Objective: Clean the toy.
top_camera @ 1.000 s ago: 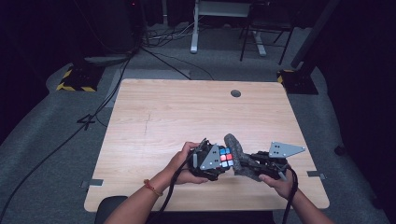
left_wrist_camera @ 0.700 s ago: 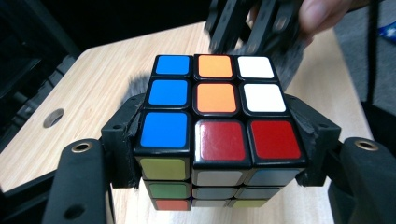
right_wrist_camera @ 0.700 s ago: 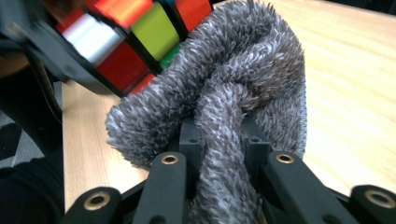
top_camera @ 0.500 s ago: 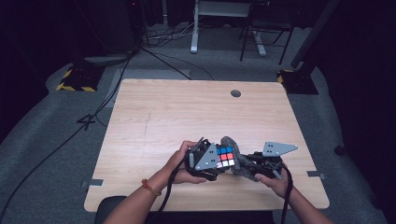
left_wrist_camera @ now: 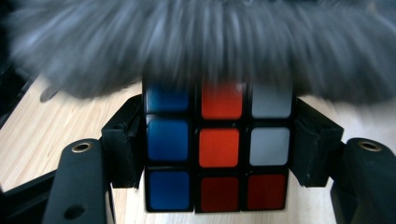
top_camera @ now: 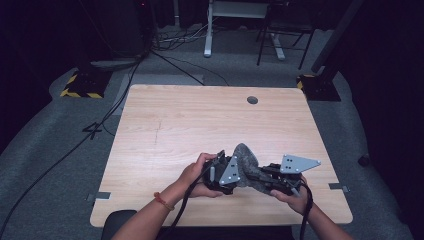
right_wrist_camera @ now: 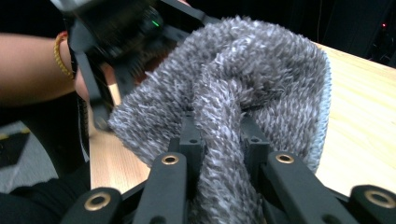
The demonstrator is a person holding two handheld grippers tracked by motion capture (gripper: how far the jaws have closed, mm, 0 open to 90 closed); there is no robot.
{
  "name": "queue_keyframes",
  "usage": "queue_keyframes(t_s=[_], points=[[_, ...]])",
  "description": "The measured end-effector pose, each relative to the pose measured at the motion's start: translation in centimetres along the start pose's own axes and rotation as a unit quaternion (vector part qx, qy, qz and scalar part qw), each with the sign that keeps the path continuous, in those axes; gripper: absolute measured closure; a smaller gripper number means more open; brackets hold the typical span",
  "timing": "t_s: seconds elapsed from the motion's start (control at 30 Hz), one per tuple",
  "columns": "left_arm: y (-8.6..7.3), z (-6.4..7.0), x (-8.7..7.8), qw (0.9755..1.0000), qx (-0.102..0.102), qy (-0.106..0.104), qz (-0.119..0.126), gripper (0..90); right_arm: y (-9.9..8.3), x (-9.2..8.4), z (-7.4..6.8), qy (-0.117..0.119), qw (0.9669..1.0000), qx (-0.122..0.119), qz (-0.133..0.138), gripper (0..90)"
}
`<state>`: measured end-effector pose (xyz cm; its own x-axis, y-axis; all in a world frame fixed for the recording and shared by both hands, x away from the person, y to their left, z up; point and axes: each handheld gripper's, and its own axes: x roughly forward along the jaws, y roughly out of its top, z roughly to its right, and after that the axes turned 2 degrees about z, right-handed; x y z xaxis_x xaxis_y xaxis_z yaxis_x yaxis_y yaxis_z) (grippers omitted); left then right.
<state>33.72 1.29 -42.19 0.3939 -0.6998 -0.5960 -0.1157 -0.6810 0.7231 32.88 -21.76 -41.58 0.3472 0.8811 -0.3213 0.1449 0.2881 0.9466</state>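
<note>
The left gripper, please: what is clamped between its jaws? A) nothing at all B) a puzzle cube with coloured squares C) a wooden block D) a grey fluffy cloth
B: the left gripper view shows the puzzle cube with blue, orange, red and white squares pinched between the left gripper's black jaws, the grey cloth above it.

A scrambled puzzle cube (left_wrist_camera: pixel 218 147) is sitting upright above the bench, showing blue, orange-red and white columns, while a shaggy grey cloth (right_wrist_camera: pixel 243 88) is draping over its top.
</note>
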Motion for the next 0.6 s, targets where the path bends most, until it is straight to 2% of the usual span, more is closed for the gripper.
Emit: queue_keyframes(t_s=[0.1, 0.2, 0.3, 0.33, 0.5, 0.57, 0.6], points=[[-0.2, -0.4, -0.1, 0.9999, -0.01, -0.003, 0.009, 33.4, 0.1, 0.1, -0.2, -0.015, 0.9997, -0.017, -0.009, 76.6], [-0.1, -0.6, -0.6, 0.9997, -0.014, -0.001, 0.022, 33.6, 0.0, -0.3, 0.2, -0.03, 0.9993, -0.018, -0.013, 76.5], [-0.1, -0.6, -1.0, 0.9996, -0.01, 0.004, 0.026, 33.6, -0.4, -0.5, 0.6, -0.045, 0.9983, -0.022, -0.029, 76.5], [-0.1, -0.5, -1.1, 0.9995, -0.015, 0.003, 0.026, 33.6, -0.6, -0.5, 0.8, -0.049, 0.998, -0.022, -0.034, 76.5], [0.0, -0.6, -1.9, 0.9989, -0.011, 0.005, 0.045, 33.7, -2.3, -0.5, 2.8, -0.039, 0.9976, 0.022, -0.053, 76.4], [0.0, -0.6, -2.1, 0.9986, -0.014, 0.003, 0.052, 33.7, -2.7, -0.4, 3.3, -0.038, 0.9971, 0.029, -0.058, 76.4], [0.0, -0.6, -2.2, 0.9984, -0.015, 0.004, 0.055, 33.7, -2.8, -0.4, 3.4, -0.027, 0.9975, 0.041, -0.051, 76.4]])
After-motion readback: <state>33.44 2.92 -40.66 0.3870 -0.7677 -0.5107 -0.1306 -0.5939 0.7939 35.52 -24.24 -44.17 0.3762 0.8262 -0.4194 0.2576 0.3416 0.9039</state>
